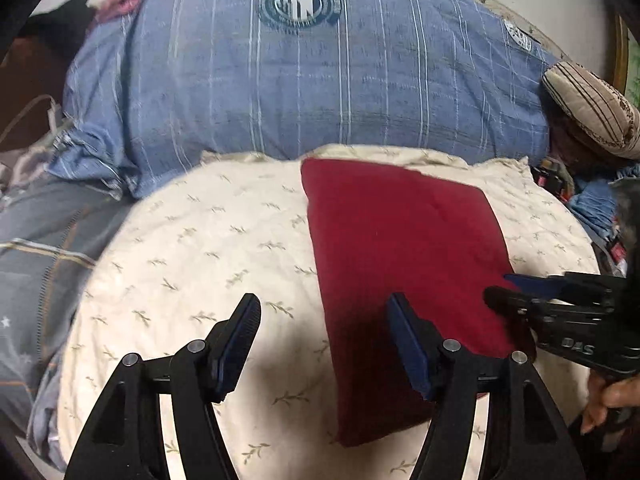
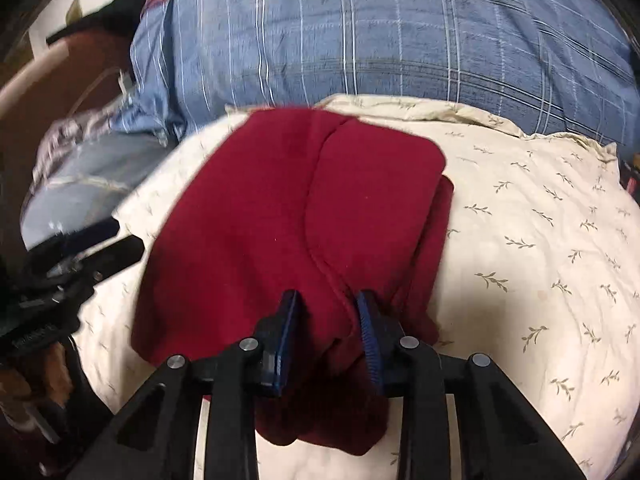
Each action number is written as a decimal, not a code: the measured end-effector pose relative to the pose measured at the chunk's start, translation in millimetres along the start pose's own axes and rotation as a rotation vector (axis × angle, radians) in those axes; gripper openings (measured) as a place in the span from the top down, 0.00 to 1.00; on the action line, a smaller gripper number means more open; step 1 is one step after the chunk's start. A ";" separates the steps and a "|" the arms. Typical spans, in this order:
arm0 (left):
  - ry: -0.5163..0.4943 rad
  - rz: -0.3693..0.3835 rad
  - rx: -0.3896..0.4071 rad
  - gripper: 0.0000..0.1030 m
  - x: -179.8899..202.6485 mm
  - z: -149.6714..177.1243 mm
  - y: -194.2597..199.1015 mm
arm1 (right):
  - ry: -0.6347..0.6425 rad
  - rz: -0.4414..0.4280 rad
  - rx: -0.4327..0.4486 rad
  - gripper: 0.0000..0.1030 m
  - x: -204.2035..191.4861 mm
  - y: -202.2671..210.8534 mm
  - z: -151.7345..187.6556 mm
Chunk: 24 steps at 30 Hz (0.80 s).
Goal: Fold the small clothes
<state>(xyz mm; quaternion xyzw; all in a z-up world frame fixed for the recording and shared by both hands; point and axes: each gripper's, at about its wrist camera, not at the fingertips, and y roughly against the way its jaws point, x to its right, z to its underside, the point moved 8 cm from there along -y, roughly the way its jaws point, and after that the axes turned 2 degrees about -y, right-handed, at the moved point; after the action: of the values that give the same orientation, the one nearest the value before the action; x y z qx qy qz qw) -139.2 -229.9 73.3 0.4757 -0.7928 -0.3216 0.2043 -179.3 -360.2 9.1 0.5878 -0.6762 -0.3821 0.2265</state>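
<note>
Red garment (image 2: pixel 296 216), folded into a long strip, lies on the cream cushion (image 1: pixel 192 248), right of the cushion's middle, running from its far edge to its near edge. A curved seam crosses the upper layer; a lower layer sticks out along the right side.

Right gripper (image 2: pixel 330 300): jaws narrowed round a raised fold at the garment's near end, cloth bunched between the blue pads; whether the pads actually press on it I cannot tell. In the left wrist view it (image 1: pixel 504 286) reaches in over the garment's right edge, a hand (image 1: pixel 612 396) partly seen under it.

Left gripper (image 1: pixel 324 308): jaws spread, nothing between them, above the garment's left edge and bare cushion.

Writing: white letters "DAS" on the right gripper's body. A round crest (image 1: pixel 298 2) on the blue striped bedding (image 1: pixel 360 92) carries lettering too blurred to read.

Hard to make out: frame edges are smeared; dark items at the far left corner unclear. A brown striped pillow (image 1: pixel 596 110) is cut off at right.

Cushion is cream with small leaf sprigs; grey plaid cloth (image 1: pixel 36 248) lies beside its left edge.
</note>
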 end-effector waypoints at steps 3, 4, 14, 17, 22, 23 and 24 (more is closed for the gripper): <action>0.023 -0.014 0.043 0.36 6.1 3.3 12.5 | 0.010 0.014 0.047 0.43 -6.9 21.3 -1.1; 0.031 -0.015 0.062 0.34 6.6 4.0 18.4 | 0.004 0.014 0.067 0.36 -9.6 25.3 -1.3; 0.053 -0.015 0.101 0.30 3.7 8.1 39.9 | 0.004 0.146 0.201 0.15 -17.5 60.1 -10.5; 0.043 -0.023 0.126 0.30 2.1 8.1 43.6 | 0.003 0.178 0.201 0.14 -13.5 58.5 -8.0; 0.056 0.000 0.121 0.30 -2.1 12.7 39.3 | -0.056 0.183 0.195 0.09 -5.6 54.0 -3.2; 0.054 0.003 0.117 0.30 -2.6 13.4 38.0 | -0.062 0.183 0.193 0.09 -5.1 53.5 -2.1; 0.050 0.004 0.114 0.30 -2.3 14.7 36.7 | -0.063 0.184 0.189 0.09 -4.7 52.4 -1.7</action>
<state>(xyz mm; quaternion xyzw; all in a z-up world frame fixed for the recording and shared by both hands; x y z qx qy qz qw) -170.2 -210.7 88.7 0.4928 -0.8054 -0.2635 0.1975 -209.6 -355.2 51.8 0.5295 -0.7670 -0.3126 0.1831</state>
